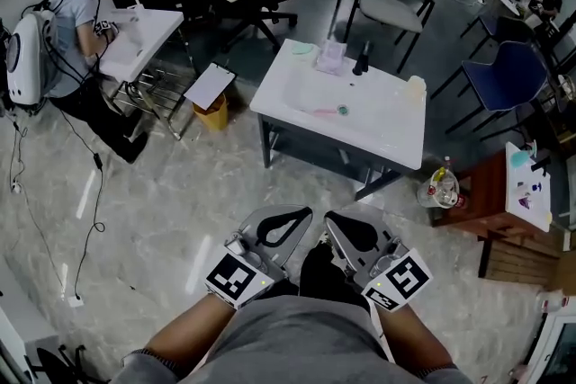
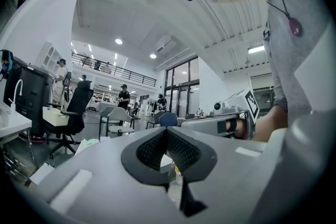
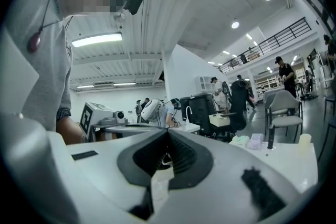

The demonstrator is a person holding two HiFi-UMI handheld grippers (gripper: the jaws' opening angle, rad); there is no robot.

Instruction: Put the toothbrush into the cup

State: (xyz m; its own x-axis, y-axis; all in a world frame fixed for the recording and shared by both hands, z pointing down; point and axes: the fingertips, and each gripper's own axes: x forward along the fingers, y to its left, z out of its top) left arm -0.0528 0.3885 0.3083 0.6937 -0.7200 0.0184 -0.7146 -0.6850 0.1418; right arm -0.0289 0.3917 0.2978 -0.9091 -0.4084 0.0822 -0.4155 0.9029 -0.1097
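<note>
You hold both tools low and close against your body, side by side, tips pointing forward over the pale floor [image 1: 171,193]. The left tool [image 1: 290,224] has its two jaws pressed together with nothing between them; the left gripper view shows the black pads meeting at the tip. The right tool [image 1: 342,227] is the same, jaws pressed together and empty, just beside the left one.

Well ahead of both tools stands a white bench [image 1: 378,139]. On its top, nearer the left tool's side, lies a thin pink stick with a teal end, which seems to be the toothbrush [image 1: 322,111], though it is small at this range. It lies flat, apart from everything else. A pale cup [image 1: 415,86] stands upright by the bench's far right edge, well apart from the toothbrush. Beyond the toothbrush, at the bench's back edge, a black bottle [image 1: 361,58] stands upright next to a pale pink box [image 1: 330,58].

Neither tool touches the bench or anything on it.
</note>
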